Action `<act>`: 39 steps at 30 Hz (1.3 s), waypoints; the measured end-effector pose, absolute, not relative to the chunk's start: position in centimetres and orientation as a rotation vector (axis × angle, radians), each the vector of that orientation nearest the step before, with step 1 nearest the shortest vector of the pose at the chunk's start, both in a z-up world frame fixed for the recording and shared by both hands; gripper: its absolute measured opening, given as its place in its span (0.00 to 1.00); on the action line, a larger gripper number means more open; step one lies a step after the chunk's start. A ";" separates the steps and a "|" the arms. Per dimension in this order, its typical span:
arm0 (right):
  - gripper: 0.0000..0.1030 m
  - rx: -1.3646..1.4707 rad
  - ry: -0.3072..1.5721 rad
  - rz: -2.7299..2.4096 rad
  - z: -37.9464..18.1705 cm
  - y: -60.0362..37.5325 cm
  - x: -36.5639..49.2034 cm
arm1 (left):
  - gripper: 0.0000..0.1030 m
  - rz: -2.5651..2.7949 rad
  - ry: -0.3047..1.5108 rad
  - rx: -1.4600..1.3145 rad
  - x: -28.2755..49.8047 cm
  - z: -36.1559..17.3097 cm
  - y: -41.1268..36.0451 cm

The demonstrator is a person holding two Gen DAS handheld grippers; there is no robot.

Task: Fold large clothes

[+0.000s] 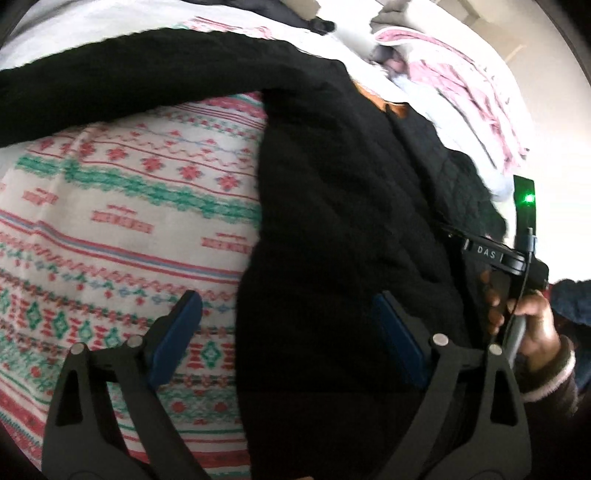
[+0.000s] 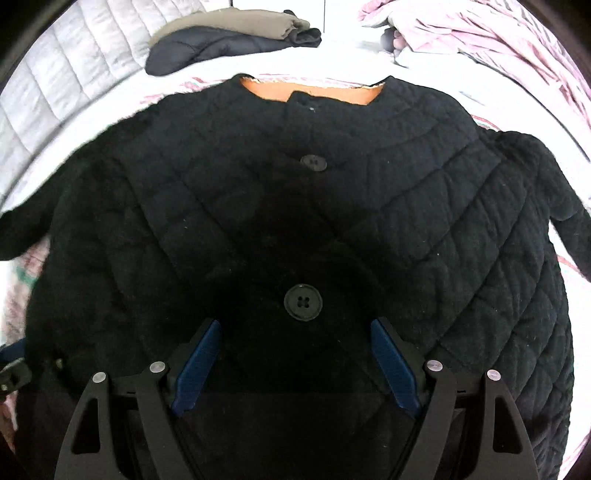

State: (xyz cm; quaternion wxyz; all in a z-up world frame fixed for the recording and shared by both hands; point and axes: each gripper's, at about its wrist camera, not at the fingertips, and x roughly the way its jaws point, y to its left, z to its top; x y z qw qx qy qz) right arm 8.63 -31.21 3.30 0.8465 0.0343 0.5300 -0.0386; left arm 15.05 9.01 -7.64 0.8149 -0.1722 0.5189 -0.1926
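**A:** The black quilted jacket lay flat on its back on the patterned blanket, front up and buttoned, with the large button and a smaller one in a row down the middle. No fold showed anywhere in it. I judged the folding hadn't started at all.

**B:** Agreed. Both sleeves were spread out to the sides. The near sleeve ran long across the blanket in the left wrist view, so sleeves in, then body over, were all left to do.

**A:** Which way did it point?

**B:** Collar away from the person. The orange lining at the neck sat at the far end, the hem at the near end under the tools. Its long axis ran from near to far along that button line, and the sleeves crossed it.

**A:** And the claws?

**B:** The right gripper hung over the lower front, just below the large button, blue pads spread wide and gripping nothing. The left gripper was released too, straddling the jacket's side edge: one finger over blanket, the other over black cloth, nothing pinched.

**A:** Anything further out?

**B:** The person's other hand showed at the right edge of the left view. At the far end of the bed lay a folded dark-and-olive pile and a rumpled pink cover.
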 end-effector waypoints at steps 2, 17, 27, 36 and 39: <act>0.81 0.107 1.108 -0.080 4.1 -32.6 7.9 | 0.90 -0.423 1.113 -0.376 15.2 -7.8 9.0; 0.81 0.236 1.016 -0.207 8.6 -44.5 -6.1 | 0.90 -0.464 1.143 -0.282 11.3 -7.1 9.3; 0.81 0.445 0.981 -0.242 8.3 -49.6 -15.9 | 0.90 -0.527 1.178 -0.417 5.9 -7.0 11.9; 0.81 0.470 0.953 -0.248 8.5 -51.2 -21.2 | 0.76 -0.654 1.238 -0.488 0.9 -8.0 10.7; 0.81 0.488 0.949 -0.247 8.4 -51.6 -23.0 | 0.72 -0.682 1.245 -0.472 0.2 -7.9 9.5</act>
